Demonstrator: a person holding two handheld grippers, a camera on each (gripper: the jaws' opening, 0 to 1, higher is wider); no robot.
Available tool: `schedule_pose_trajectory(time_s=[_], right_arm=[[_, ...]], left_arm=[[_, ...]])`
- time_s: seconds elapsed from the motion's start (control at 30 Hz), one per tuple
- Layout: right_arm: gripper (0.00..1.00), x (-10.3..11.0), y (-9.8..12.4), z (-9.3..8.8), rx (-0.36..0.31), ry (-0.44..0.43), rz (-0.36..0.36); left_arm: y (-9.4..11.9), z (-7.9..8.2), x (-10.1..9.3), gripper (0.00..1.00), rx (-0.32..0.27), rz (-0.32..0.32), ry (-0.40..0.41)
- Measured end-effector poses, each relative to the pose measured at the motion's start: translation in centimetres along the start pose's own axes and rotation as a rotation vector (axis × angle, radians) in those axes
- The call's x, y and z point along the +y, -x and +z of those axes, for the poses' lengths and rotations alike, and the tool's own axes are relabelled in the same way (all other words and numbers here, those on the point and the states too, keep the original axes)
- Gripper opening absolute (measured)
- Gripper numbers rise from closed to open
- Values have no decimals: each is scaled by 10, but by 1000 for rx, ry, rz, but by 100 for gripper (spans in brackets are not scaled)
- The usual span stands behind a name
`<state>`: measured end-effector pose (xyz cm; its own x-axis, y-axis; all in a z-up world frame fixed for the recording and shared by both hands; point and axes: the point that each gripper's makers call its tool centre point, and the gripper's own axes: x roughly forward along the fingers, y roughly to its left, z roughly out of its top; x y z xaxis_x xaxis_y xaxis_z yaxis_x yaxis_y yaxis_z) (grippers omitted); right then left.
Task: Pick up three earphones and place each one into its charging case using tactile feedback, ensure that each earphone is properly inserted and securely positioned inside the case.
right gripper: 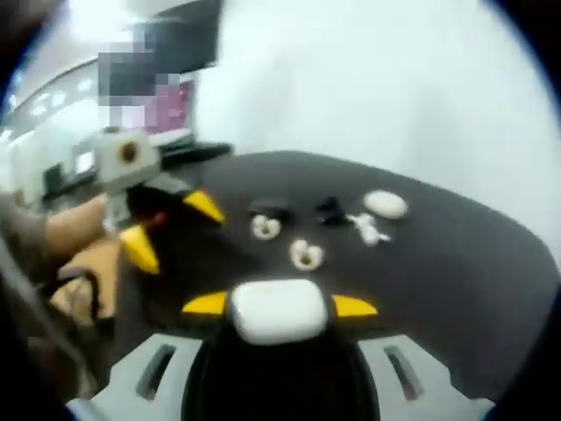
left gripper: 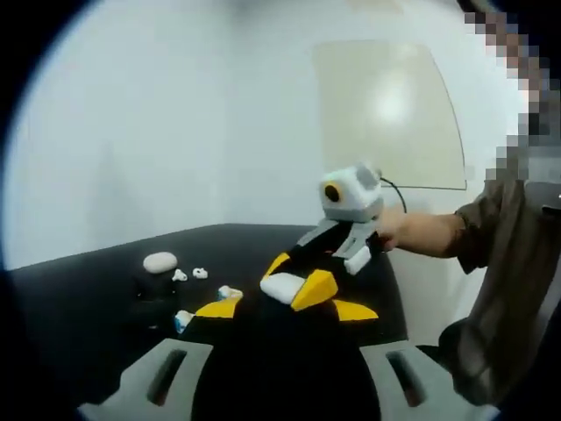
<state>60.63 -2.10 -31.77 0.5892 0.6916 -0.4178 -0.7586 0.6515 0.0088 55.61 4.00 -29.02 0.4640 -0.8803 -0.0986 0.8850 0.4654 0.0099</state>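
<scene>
- On my right gripper view, the right gripper (right gripper: 279, 307) is clamped on a closed white charging case (right gripper: 277, 310): its two yellow tips press against the case's left and right ends.
- The held case sits just above the black table (right gripper: 456, 289), near the table's front edge as I see it.
- Beyond it on the table lie two small open white cases (right gripper: 304, 254), one a little farther back and to the left of the other; each seems to hold earbuds, though the blur stops me being sure.
- Farther back rests a white oval case (right gripper: 386, 204), closed, with loose white earphones (right gripper: 368, 230) just beside it.
- Two small dark objects (right gripper: 329, 210) lie near the back cases; I cannot tell what they are.
- The left gripper (right gripper: 171, 226) enters this view from the left, yellow tips spread apart with nothing between them, held by a hand (right gripper: 74, 224).
- On my left gripper view, my own grey jaws rise at the bottom, set well apart and empty, and two yellow tips show just above them.
- That view also shows the right gripper (left gripper: 302, 285) across the table with the white case (left gripper: 282, 287) between its yellow tips, a person's hand (left gripper: 394, 230) behind it.
- To its left I see the oval case (left gripper: 159, 261) and small white earphones (left gripper: 190, 274) near it on the table (left gripper: 88, 316).
</scene>
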Motion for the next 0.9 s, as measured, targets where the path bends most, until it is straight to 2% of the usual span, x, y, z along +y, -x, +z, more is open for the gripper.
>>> schedule_pose_trajectory(time_s=[0.1,0.17,0.27,0.33,0.4,0.43,0.47,0.5,0.53,0.57,0.6,0.63,0.7,0.77,0.9], right_arm=[[44,2,3,2,-16,-95,-3],[45,2,6,3,-20,-156,23],[46,2,14,2,29,-95,88],[46,-2,21,12,15,-48,136],[44,-6,25,22,7,-68,185],[43,-6,27,25,20,-68,234],[41,-7,26,26,38,-34,284],[39,-7,26,24,61,35,325],[37,-11,24,18,99,125,332],[35,-12,23,12,131,289,371],[36,-15,19,8,125,444,387],[37,-15,17,6,115,498,400],[40,-9,16,4,81,538,465],[44,-10,12,3,71,517,486],[44,-7,4,-7,81,453,540]], left_arm=[[0,-1,1,36,4,5,-1],[0,-1,2,36,5,7,-3],[0,0,2,36,1,8,-6],[1,0,2,36,-1,8,-6],[0,0,3,36,-1,9,-8],[0,0,3,36,1,9,-9],[0,0,3,36,3,9,-12],[0,-1,3,36,5,10,-14],[0,-1,3,36,7,11,-18],[0,-1,3,36,9,12,-21],[0,-2,3,35,11,14,-24],[0,-2,3,35,12,14,-26],[0,-2,3,35,13,13,-29],[0,-2,3,35,13,12,-27],[1,-1,3,35,4,8,-21]])
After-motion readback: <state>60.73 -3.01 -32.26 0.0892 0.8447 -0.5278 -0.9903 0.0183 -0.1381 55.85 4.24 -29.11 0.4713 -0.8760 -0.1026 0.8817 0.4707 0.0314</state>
